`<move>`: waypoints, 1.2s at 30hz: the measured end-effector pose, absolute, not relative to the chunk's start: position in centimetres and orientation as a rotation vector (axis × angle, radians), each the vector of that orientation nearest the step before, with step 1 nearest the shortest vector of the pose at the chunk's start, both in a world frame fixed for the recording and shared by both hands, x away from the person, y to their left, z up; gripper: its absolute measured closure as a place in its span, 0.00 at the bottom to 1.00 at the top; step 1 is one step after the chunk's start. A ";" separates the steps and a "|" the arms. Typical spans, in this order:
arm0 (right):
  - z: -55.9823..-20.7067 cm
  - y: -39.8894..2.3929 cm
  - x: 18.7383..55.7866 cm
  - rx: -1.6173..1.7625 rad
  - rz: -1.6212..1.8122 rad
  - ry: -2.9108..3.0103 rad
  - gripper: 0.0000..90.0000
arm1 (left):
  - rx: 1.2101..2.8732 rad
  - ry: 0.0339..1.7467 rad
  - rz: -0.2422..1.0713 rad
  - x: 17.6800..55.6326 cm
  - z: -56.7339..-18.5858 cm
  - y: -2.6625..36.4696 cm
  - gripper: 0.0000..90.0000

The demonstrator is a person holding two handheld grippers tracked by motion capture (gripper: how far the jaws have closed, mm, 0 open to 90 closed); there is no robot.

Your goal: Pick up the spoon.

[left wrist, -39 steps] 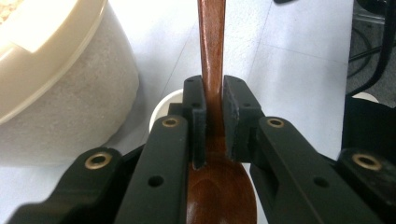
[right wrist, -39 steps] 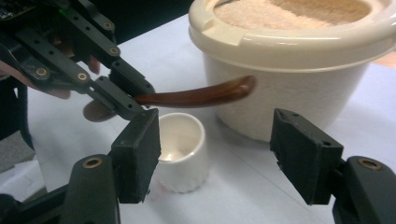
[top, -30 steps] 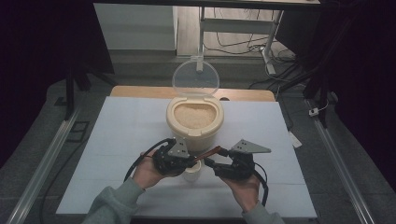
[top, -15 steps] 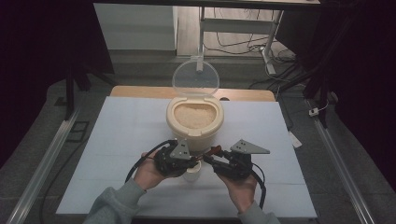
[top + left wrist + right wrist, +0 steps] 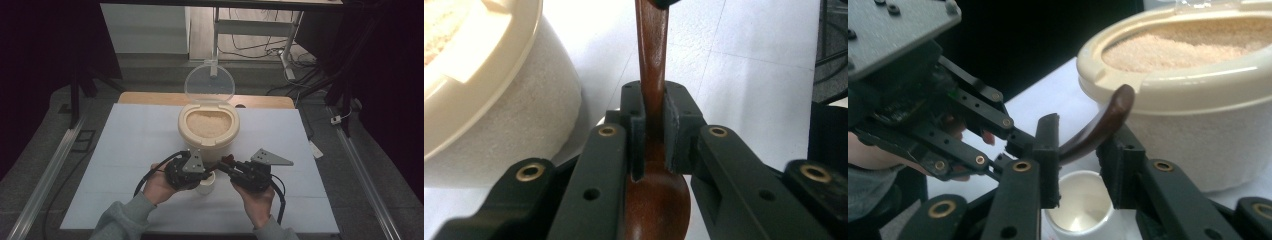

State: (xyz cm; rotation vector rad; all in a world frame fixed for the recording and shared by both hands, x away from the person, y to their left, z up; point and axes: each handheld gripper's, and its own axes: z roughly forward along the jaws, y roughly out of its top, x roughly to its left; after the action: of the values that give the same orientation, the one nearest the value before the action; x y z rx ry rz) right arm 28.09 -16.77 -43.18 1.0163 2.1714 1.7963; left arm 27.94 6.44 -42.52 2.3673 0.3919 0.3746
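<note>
A cream rice container [image 5: 209, 125] full of rice stands mid-table, its clear lid [image 5: 209, 82] tipped up behind it. Just in front of it sits a small white cup [image 5: 205, 184], which is empty in the right gripper view [image 5: 1080, 210]. My left gripper [image 5: 211, 168] is shut on a brown wooden spoon [image 5: 651, 90], near the bowl, and the handle points away from it. My right gripper [image 5: 1078, 145] is open, one jaw on each side of the spoon handle [image 5: 1098, 130] above the cup. The left gripper [image 5: 923, 115] faces it from close by.
The white table top [image 5: 125, 150] has free room to the left and right of the container [image 5: 484, 100]. A wooden strip [image 5: 150, 98] runs along its far edge. A desk frame and cables [image 5: 280, 45] lie on the floor beyond.
My right gripper has shifted left toward the left gripper, and its open jaws now sit around the spoon handle. The left gripper has held almost still with the spoon.
</note>
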 end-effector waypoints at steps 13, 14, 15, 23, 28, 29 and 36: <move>-42.9 -17.1 28.1 0.943 1.968 2.172 0.92 | 2.359 0.375 0.426 27.3 -41.8 6.5 0.89; -42.9 -17.1 28.1 0.943 1.970 2.172 0.92 | 2.359 0.373 0.424 27.3 -41.8 6.5 0.89; -42.9 -17.1 28.1 0.942 1.975 2.171 0.92 | 2.359 0.373 0.424 27.3 -41.8 6.5 0.89; -42.6 -17.1 28.0 0.888 1.977 2.165 0.93 | 2.327 0.378 0.394 27.4 -41.9 6.5 0.88; -42.5 -17.3 27.9 0.862 1.998 2.149 0.93 | 2.290 0.393 0.376 27.5 -41.8 6.7 0.85; -42.5 -17.4 27.9 0.856 2.004 2.144 0.93 | 2.285 0.395 0.371 27.6 -41.8 6.8 0.83; -42.1 -17.8 27.9 0.841 2.022 2.117 0.93 | 2.216 0.456 0.364 27.8 -41.6 7.5 0.58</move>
State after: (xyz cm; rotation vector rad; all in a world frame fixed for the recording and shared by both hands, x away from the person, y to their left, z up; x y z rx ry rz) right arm 27.89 -17.83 -42.15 0.8411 2.1166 2.0217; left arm 27.76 7.51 -41.64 2.2162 0.4556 0.3645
